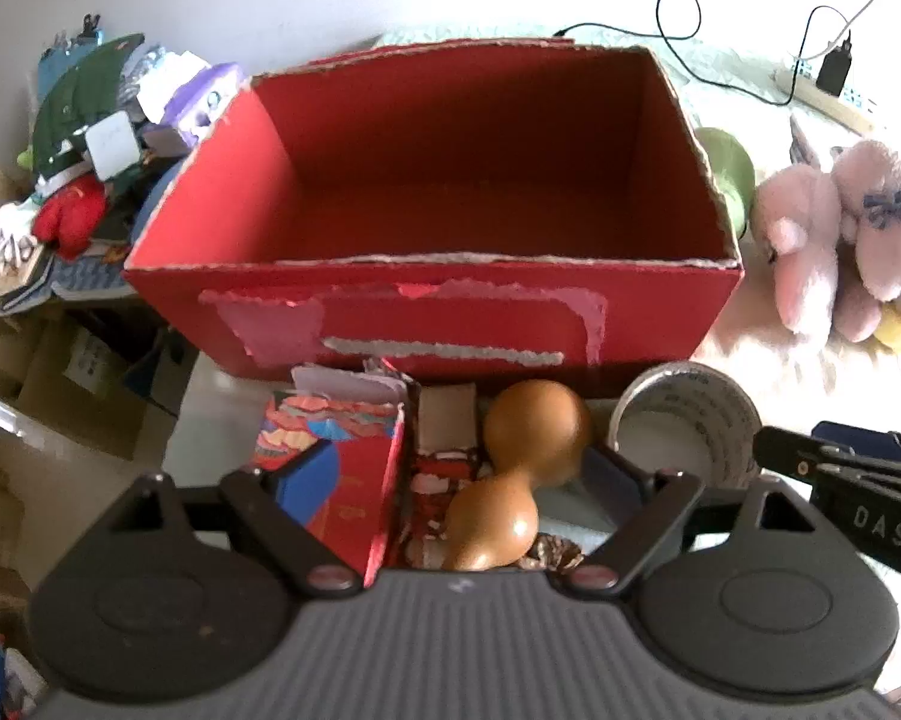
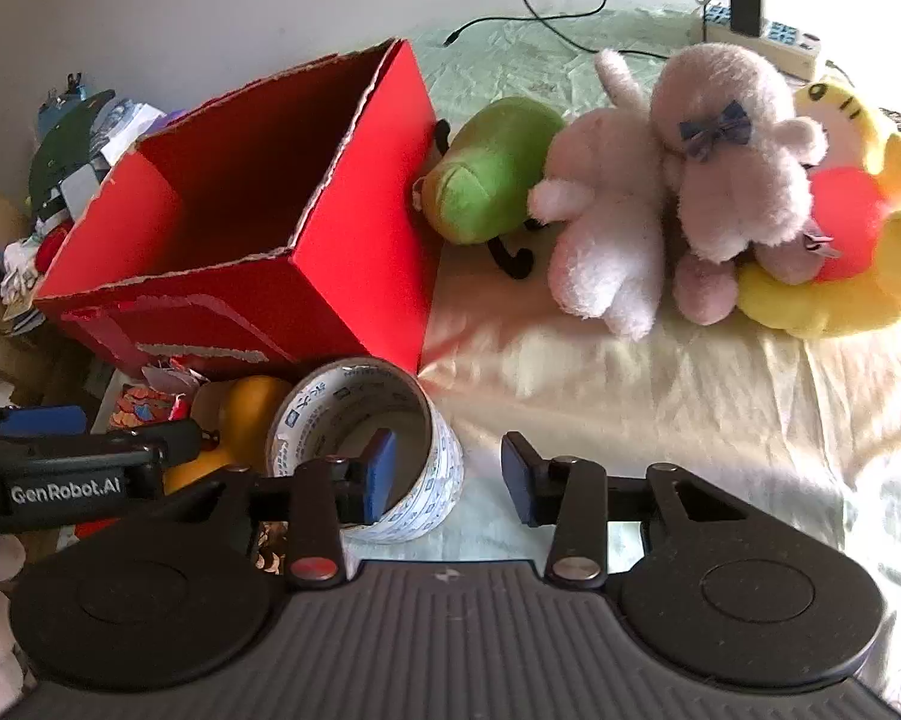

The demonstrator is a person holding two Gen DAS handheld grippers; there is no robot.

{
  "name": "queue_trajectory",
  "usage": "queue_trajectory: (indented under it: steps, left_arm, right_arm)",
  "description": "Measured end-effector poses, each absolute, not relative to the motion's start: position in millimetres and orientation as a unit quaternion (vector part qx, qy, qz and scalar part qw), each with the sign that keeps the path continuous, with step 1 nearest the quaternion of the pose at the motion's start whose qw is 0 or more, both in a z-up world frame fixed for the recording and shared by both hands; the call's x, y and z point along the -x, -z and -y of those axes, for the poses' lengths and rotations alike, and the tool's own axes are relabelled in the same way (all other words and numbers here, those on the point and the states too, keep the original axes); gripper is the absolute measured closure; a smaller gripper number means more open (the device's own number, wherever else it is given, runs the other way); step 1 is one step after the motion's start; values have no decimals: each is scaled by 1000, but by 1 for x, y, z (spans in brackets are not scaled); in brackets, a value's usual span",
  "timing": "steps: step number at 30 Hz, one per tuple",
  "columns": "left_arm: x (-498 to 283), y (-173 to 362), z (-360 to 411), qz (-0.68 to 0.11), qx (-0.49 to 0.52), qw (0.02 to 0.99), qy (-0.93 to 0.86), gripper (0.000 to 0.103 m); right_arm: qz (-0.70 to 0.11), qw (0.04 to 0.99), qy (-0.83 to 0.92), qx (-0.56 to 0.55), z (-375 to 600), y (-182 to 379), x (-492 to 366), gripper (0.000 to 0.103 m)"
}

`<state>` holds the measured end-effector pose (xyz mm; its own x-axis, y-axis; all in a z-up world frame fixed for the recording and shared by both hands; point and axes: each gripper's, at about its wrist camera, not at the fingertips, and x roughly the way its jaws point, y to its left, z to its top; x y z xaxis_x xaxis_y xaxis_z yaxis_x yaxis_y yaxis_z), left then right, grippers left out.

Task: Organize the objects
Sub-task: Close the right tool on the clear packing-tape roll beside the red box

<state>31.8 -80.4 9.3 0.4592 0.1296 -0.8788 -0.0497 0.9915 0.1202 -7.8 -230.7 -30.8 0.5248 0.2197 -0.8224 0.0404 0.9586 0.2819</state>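
Note:
An empty red cardboard box point(image 1: 438, 312) point(image 2: 342, 276) stands open on the bed. Just in front of it lie a colourful red booklet point(image 1: 336, 474), a brown wooden gourd point(image 1: 510, 468) point(image 2: 240, 420) and a roll of printed tape point(image 1: 708, 420) point(image 2: 390, 468). My left gripper point(image 1: 450, 498) is open, its fingers on either side of the booklet and gourd. My right gripper point(image 2: 447, 474) is open, with its left pad point(image 2: 378, 474) inside the tape roll's ring and its right pad point(image 2: 519, 474) outside it.
Plush toys lie right of the box: a green one point(image 2: 492, 168), two pink ones point(image 2: 606, 228) point(image 2: 732, 162) and a yellow one point(image 2: 858, 252). A power strip point(image 2: 768, 42) with cables lies at the back. A clutter pile point(image 1: 90, 162) and cardboard boxes point(image 1: 78, 384) sit left.

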Motion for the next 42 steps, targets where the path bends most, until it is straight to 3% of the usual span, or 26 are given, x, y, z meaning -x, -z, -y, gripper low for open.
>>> queue_trajectory:
  steps: [9,18,25,28,31,35,39,42]
  left_arm:
    - [-35,-6,87,-524,-45,848,-69,17]
    - [-38,-4,92,-530,-47,844,-67,24]
    - [-39,-5,93,-543,-10,839,-8,38]
    - [-38,-4,97,-549,1,835,15,50]
    - [-38,-2,102,-553,7,833,33,50]
    - [-42,8,106,-570,7,821,39,61]
    - [-48,19,108,-584,29,809,55,64]
    - [-49,25,111,-593,49,800,77,81]
  right_arm:
    - [-486,861,-78,-129,234,34,-1,62]
    - [-491,856,-91,-137,239,41,-9,73]
    - [-496,850,-104,-142,242,49,-19,78]
    - [-497,848,-112,-144,241,53,-22,81]
    - [-503,844,-119,-146,240,58,-26,85]
    - [-503,841,-125,-155,245,61,-27,89]
    - [-500,843,-125,-155,251,60,-23,93]
    - [-500,844,-120,-155,256,59,-16,92]
